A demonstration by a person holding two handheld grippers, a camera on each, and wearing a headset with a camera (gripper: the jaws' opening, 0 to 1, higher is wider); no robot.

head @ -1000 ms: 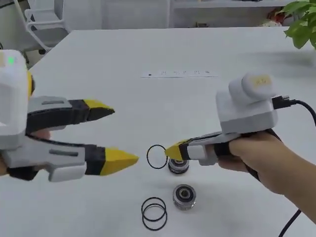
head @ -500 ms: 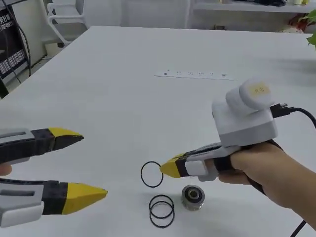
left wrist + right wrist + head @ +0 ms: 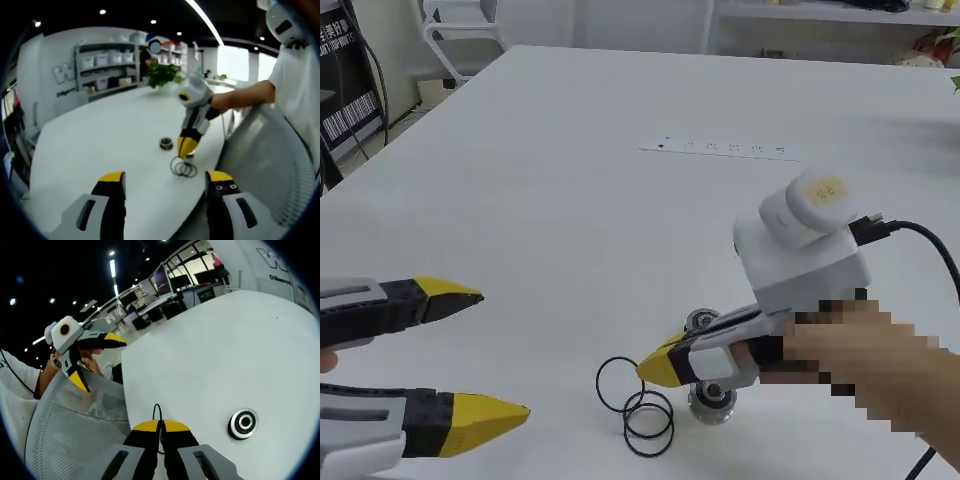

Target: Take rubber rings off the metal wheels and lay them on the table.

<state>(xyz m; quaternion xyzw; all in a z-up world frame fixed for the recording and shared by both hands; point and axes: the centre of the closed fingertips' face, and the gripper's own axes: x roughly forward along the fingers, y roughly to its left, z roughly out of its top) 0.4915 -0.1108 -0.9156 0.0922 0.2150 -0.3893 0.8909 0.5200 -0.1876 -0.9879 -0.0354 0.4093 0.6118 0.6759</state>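
so, right tongs [image 3: 655,368] pinch a rubber ring [image 3: 599,382] low beside laid rings [image 3: 626,425], likely to release; left tongs [image 3: 502,352] spread, idle.

The right tongs [image 3: 655,368] point left and slightly downward, their jaws pressed together on a thin rubber ring [image 3: 599,381]. The right hand [image 3: 860,350] wraps the grip from behind. The left tongs [image 3: 502,352] sit at lower left, aimed right, jaws spread wide apart.
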